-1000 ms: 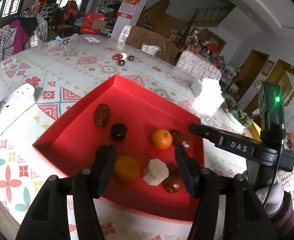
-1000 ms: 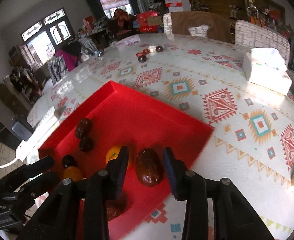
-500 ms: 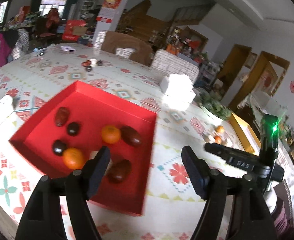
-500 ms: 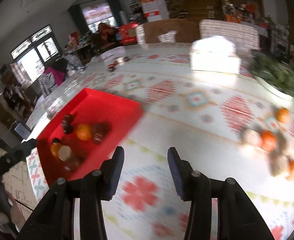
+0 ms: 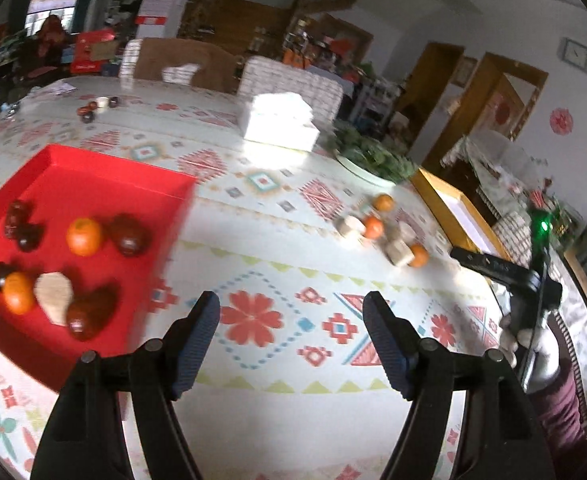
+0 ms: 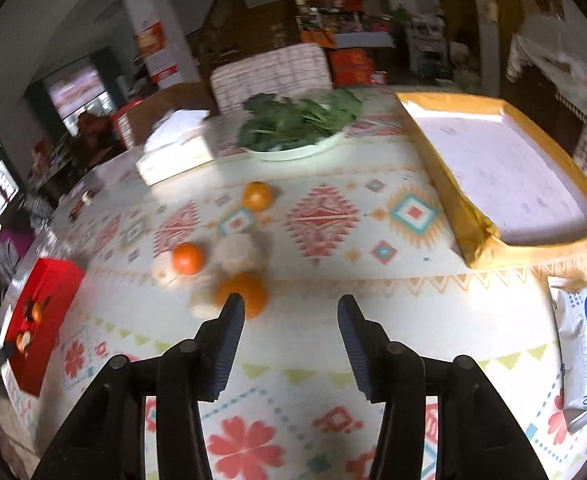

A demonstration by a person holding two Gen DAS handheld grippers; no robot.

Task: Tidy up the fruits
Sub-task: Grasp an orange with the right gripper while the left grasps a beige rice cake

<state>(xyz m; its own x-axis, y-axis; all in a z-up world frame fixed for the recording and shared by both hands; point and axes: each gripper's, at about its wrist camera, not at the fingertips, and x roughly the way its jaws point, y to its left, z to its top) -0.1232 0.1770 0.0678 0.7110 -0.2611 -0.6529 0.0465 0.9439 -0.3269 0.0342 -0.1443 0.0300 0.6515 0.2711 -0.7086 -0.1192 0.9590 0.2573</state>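
A red tray (image 5: pixel 93 172) at the left holds two oranges, several dark red-brown fruits and a pale faceted block. It shows small at the far left of the right wrist view (image 6: pixel 53 280). A loose cluster of oranges (image 6: pixel 242 293) and pale blocks (image 6: pixel 238 252) lies on the patterned table; it also shows in the left wrist view (image 5: pixel 377 227). My left gripper (image 5: pixel 291 312) is open and empty over the table, right of the tray. My right gripper (image 6: pixel 290 312) is open and empty, just short of the nearest orange; its body shows in the left wrist view (image 5: pixel 505 272).
A yellow-rimmed tray (image 6: pixel 445 152) with a white floor sits at the right. A plate of green leaves (image 6: pixel 297 122) and a white tissue box (image 6: pixel 175 146) stand behind the cluster. A wipes packet (image 6: pixel 585 344) lies near the right edge. Small dark items (image 5: pixel 97 106) sit far back.
Both grippers have swung right, away from the red tray. The right gripper let go of a dark fruit into the tray and now faces the loose cluster. The left jaws opened wider.
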